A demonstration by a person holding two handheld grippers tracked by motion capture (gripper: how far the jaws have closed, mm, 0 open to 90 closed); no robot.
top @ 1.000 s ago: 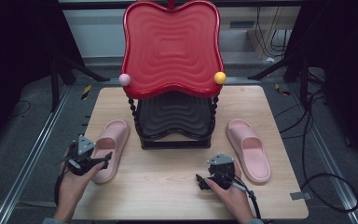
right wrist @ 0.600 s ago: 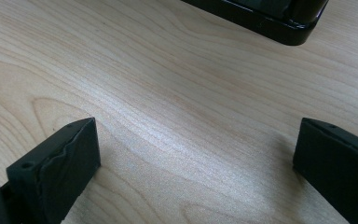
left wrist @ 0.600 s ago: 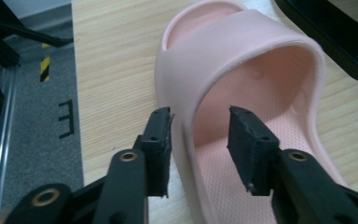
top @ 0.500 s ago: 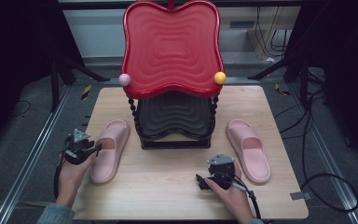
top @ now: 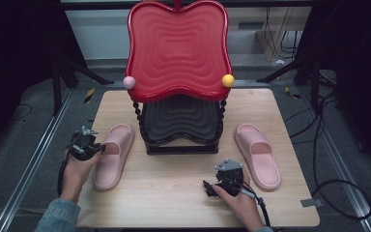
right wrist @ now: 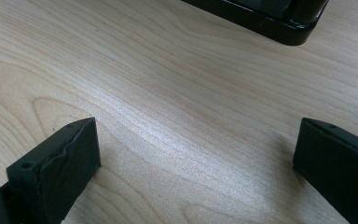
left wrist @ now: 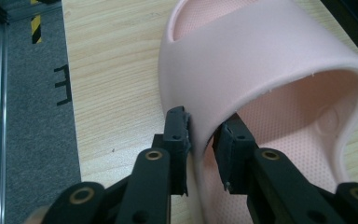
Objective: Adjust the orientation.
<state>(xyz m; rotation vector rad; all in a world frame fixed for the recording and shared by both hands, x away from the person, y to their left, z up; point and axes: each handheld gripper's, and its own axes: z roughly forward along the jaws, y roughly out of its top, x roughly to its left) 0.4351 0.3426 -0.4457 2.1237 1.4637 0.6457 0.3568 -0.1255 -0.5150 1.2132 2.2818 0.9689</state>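
High view: two pink slippers on the desk (top: pixel 183 203), one two-tier rack (top: pixel 178 58) (red tray over black tray) between them, with two small balls at its top tray's front corners. Left slipper (top: pixel 114 154) lies just left of the rack, right slipper (top: pixel 258 154) just right. Left tool (left wrist: pixel 200 135) clamped on the left slipper's strap edge. Right tool (right wrist: pixel 193 158) jaws wide apart over bare desk in front of the rack, holding nothing; rack base cut off in right gripper view
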